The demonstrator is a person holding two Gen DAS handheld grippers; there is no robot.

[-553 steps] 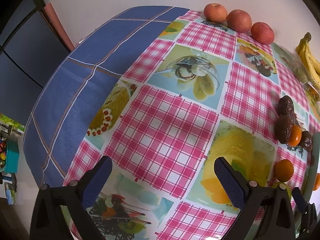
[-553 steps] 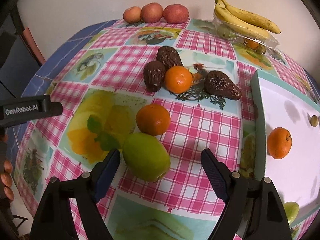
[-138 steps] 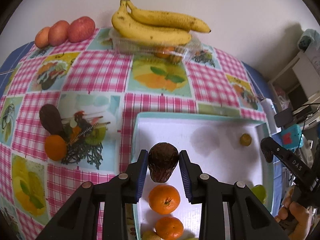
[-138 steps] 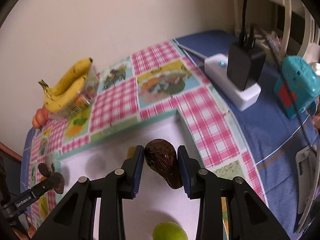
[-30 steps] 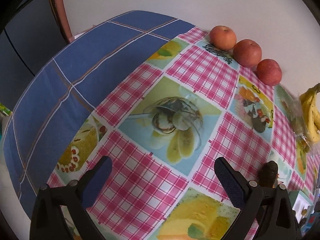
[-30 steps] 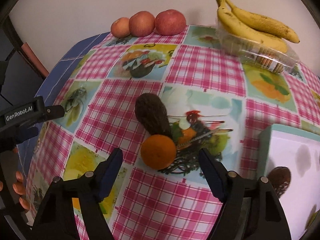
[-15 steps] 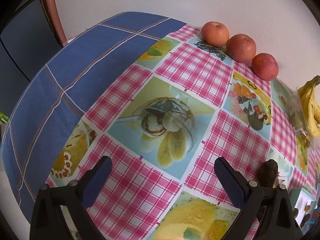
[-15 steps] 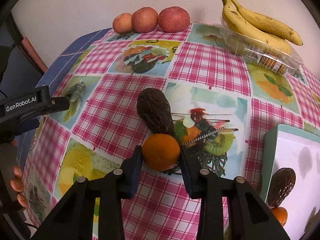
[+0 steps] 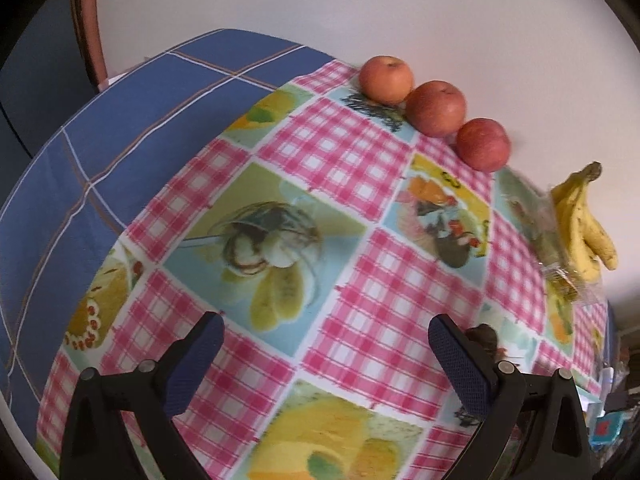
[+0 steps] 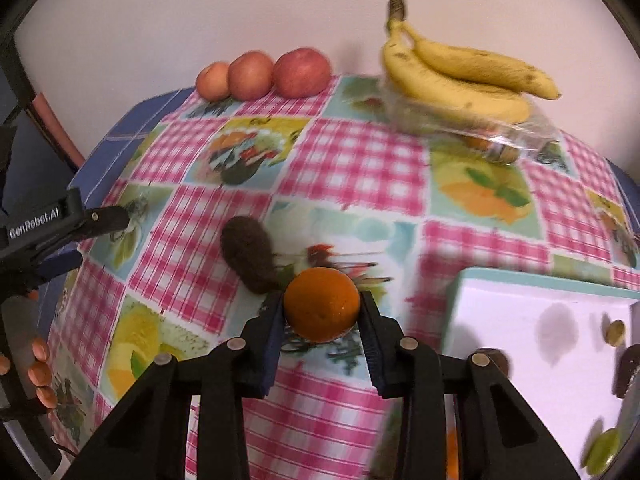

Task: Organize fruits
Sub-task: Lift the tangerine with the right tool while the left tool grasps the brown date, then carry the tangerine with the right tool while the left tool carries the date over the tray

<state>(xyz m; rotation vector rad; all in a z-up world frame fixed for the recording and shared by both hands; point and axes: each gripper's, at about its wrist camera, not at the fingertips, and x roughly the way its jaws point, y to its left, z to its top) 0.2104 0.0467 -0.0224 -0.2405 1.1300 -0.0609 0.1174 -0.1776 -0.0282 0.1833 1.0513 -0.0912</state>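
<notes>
The right claw (image 10: 322, 316) is clenched on a mandarin orange (image 10: 322, 305), its two pads pressing the fruit's left and right sides, and the fruit seems to sit just clear of the patterned cloth near the middle of the table (image 10: 352, 168), though motion blur makes it hard to say whether it is fully lifted. The step in hand, as I judge it, is carrying this orange over to the white tray (image 10: 532, 320) with the teal rim that lies toward the table's right edge, where a few other fruits already rest. To do that well, the grip should be kept even on the round skin so it does not squirt out forward, the fruit should rise enough to clear the tray's rim, and it should come down on a bare patch of the white floor rather than on the dark fruit close behind the right finger. The dark brown avocado (image 10: 250, 256) lies just beside the orange on its far left, so the lift should go up and rightward to avoid nudging it. The left claw (image 9: 322, 354) hangs released, jaws spread wide over the pink check near the table's left side, holding nothing and touching nothing. Along the far edge against the wall stand three apples (image 10: 264, 74) in a row, and the bananas (image 10: 460, 70) lie on top of a clear plastic box (image 10: 492, 136).
</notes>
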